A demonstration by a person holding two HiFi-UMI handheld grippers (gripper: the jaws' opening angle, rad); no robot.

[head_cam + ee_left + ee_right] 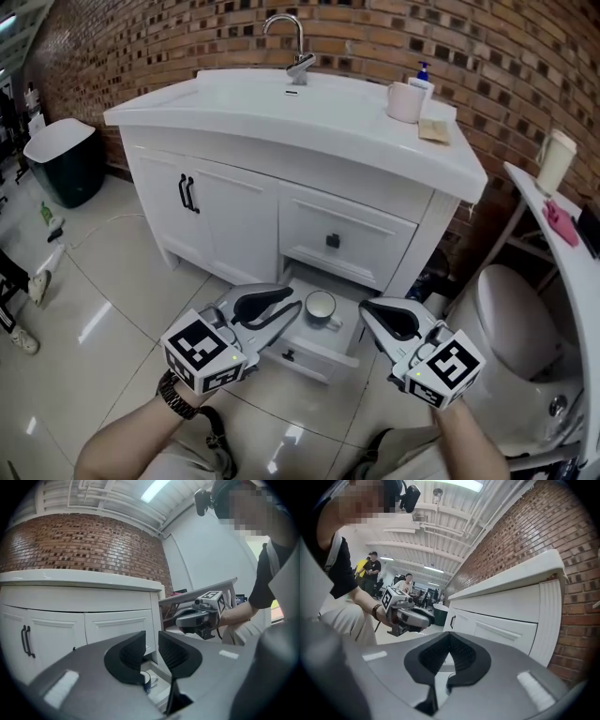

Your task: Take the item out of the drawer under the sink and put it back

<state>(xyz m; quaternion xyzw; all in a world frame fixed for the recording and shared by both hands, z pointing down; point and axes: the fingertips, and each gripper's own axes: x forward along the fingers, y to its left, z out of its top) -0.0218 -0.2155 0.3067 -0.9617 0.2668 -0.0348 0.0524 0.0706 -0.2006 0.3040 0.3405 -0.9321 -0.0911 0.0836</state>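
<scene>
Head view looks down on two hands, each with a gripper, low over the tiled floor (122, 281). The left gripper (286, 309) has its jaws a little apart, with a narrow gap and nothing between the pads; its tips are above the left front corner of the open drawer (319, 361). The right gripper (370, 309) has its jaws closed together with tips touching, and it holds nothing; it is just beside the right edge of the same drawer. The two grippers are apart from each other, with the drawer between them. The mug (320, 306) stands upright inside this drawer, mouth up, its handle to the right, near the tips of the left gripper but not touched by any jaw. In the left gripper view the mug appears low behind the gap of the jaws, not between the pads. The drawer is the lowest one, pulled out from the white cabinet (234, 216). Above it the upper drawer (347, 234) is closed, and to the left two doors (202, 211) are closed also. On top is the white basin (272, 94) with a tap (298, 47) behind it, and a cup (406, 101) and a bottle (423, 80) at the right end. A toilet (511, 328) is at the right, a bin (66, 159) is far at the left.
</scene>
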